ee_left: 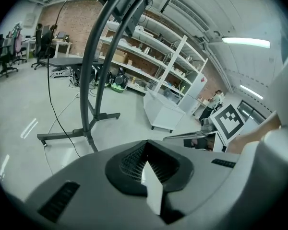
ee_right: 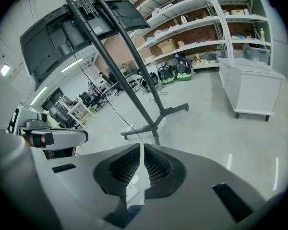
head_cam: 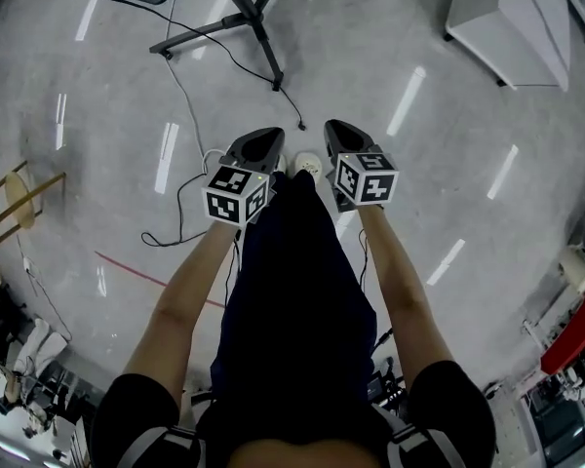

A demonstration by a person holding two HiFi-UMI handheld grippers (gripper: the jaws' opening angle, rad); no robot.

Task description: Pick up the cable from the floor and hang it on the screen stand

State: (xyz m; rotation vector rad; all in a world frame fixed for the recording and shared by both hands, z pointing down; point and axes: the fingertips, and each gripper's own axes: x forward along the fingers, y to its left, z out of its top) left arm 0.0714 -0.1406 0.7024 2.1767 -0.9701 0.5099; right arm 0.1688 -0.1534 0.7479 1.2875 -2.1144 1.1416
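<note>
1. In the head view the left gripper (head_cam: 263, 139) and right gripper (head_cam: 337, 130) sit side by side at frame centre, above the floor (head_cam: 390, 47).
2. Both pairs of fingers are pressed together with nothing between them, as each gripper view shows (ee_left: 146, 145) (ee_right: 141, 147).
3. The cable (head_cam: 187, 105) is a thin black line on the floor. It runs from the screen stand (head_cam: 258, 32) at upper centre down to loops left of the left gripper, and touches neither gripper.
4. In the left gripper view the cable (ee_left: 49, 80) is at frame left, well beyond the fingertips.
</note>
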